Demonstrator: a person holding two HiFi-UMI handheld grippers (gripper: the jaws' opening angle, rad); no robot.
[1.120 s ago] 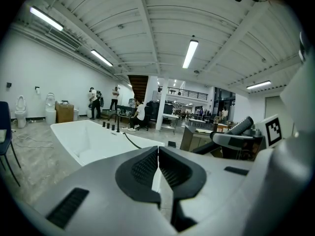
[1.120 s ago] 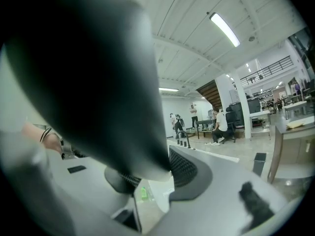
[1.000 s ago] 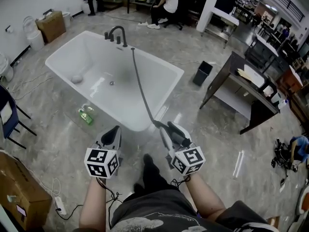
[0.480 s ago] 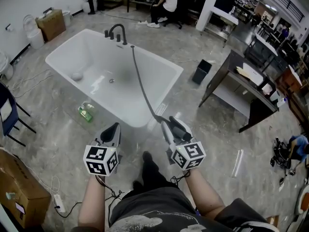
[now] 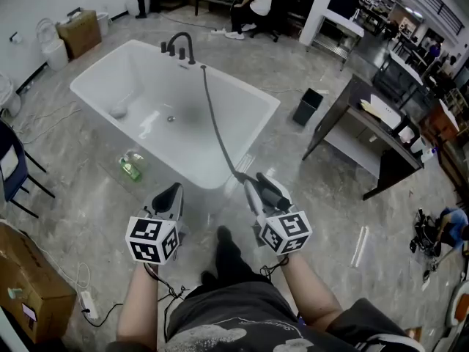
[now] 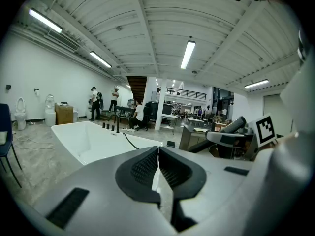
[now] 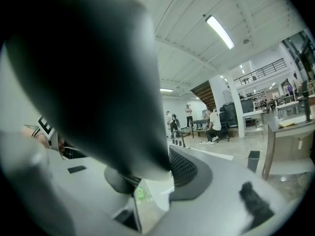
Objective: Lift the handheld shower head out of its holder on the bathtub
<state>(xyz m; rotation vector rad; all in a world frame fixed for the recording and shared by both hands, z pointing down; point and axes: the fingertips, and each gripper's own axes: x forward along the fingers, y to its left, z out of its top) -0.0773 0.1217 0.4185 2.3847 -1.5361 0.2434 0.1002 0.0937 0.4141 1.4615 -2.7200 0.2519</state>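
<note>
Two grippers show: left gripper point(image 5: 170, 193) pinched together on nothing, right gripper point(image 5: 256, 187) clamping one shower head point(image 5: 272, 195), its single hose point(image 5: 217, 134) trailing from one bathtub point(image 5: 110, 75).

The bathtub point(image 5: 146, 86) stands ahead of me, faucet point(image 5: 179, 46) on its far rim. The hose point(image 5: 214, 123) crosses it to the shower head point(image 5: 270, 191) in my near right claw point(image 5: 258, 189). Bottle point(image 5: 130, 169): left. Bin point(image 5: 308, 108), bench point(image 5: 366, 116): right.

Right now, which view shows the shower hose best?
Head view: the hose runs whole from bathtub rim to right gripper. Left gripper view catches a short stretch; right gripper view shows none.
</note>
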